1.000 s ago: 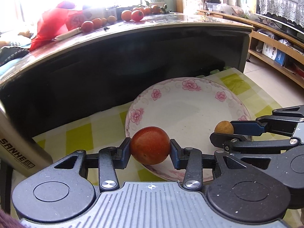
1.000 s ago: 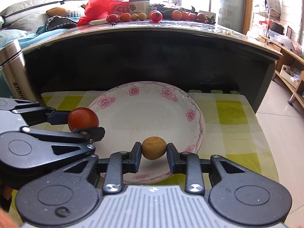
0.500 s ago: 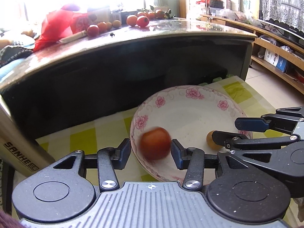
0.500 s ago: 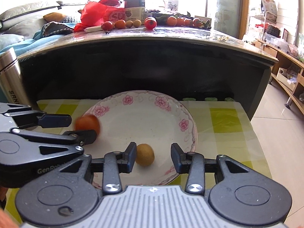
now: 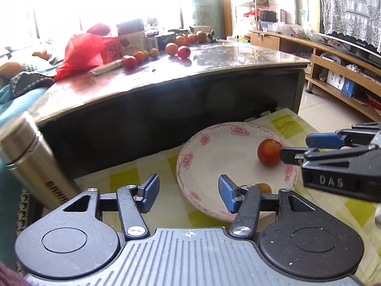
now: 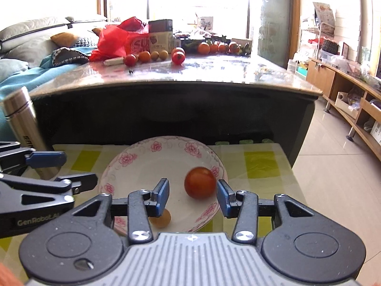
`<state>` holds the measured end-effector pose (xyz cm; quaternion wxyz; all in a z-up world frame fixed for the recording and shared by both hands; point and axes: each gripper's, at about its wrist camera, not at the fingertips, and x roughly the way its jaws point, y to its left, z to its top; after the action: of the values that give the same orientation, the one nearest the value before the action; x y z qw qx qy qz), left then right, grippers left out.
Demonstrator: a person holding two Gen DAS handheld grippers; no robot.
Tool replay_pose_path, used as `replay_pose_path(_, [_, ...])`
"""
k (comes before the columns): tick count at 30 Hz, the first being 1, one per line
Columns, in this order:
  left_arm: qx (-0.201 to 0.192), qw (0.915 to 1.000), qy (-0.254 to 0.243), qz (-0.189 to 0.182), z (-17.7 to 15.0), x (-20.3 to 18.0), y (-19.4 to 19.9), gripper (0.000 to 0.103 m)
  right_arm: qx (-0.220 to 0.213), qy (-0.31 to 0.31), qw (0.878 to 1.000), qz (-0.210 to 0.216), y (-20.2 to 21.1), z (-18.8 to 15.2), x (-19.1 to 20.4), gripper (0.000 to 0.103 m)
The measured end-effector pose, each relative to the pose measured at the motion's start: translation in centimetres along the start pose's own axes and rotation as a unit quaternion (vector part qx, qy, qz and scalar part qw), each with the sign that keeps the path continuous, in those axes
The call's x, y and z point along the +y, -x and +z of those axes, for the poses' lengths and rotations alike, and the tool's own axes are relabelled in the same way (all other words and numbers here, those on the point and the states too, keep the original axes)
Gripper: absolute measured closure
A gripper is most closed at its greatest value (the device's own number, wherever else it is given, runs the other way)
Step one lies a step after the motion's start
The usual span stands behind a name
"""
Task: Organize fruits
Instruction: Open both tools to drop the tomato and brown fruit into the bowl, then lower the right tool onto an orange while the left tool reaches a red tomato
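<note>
Both fruits have left my grippers since a second ago: the red one and the small tan one were clamped then, and now lie loose in the plate.

Left wrist view: my left gripper (image 5: pixel 188 191) stands with its jaws wide apart and nothing between them, pulled back to the left of the plate (image 5: pixel 190 147), over the checked cloth (image 5: pixel 123 178). The red fruit (image 5: pixel 269 152) sits at the plate's right side, touching or just short of the right gripper's near finger; I cannot tell which. The tan fruit (image 5: pixel 262 187) peeks out behind my right-hand pad, at the plate's near rim. A steel flask (image 5: pixel 35 164) stands at left.

Right wrist view: my right gripper (image 6: pixel 193 193) is also spread and empty, hovering above the plate's near edge. The red fruit lies just ahead, slightly right of centre between the pads; the tan fruit (image 6: pixel 162 218) hides under the left pad.

More fruits (image 6: pixel 154 56) wait on the dark table (image 6: pixel 214 74) beyond, straight ahead and higher. I judge the next reach goes up there, with neither hand clearly nearer.
</note>
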<state>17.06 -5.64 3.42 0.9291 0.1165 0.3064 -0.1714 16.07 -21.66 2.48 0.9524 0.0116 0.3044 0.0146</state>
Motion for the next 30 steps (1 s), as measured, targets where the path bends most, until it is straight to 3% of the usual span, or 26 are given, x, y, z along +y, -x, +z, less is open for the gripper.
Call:
replay_pose_path(6, [-0.005,1.0000,0.000,-0.007,-1.2,0.4,3.4,0.038,-0.011,0.008,1.000,0.001,3.7,-0.3,0.5,0.054])
replay_pose_path(18, [0.019,0.9997,0.011,-0.005,-5.8,1.4,7.8,0.035,0.028,0.052,0.998,0.036,8.5,-4.4,4.6,0.054])
replay_pose_path(30, [0.073,0.9971,0.008,-0.019,-9.6,1.9,6.3,0.035,0.090,0.092,0.989,0.072,5.4,-7.7,6.8,0.054])
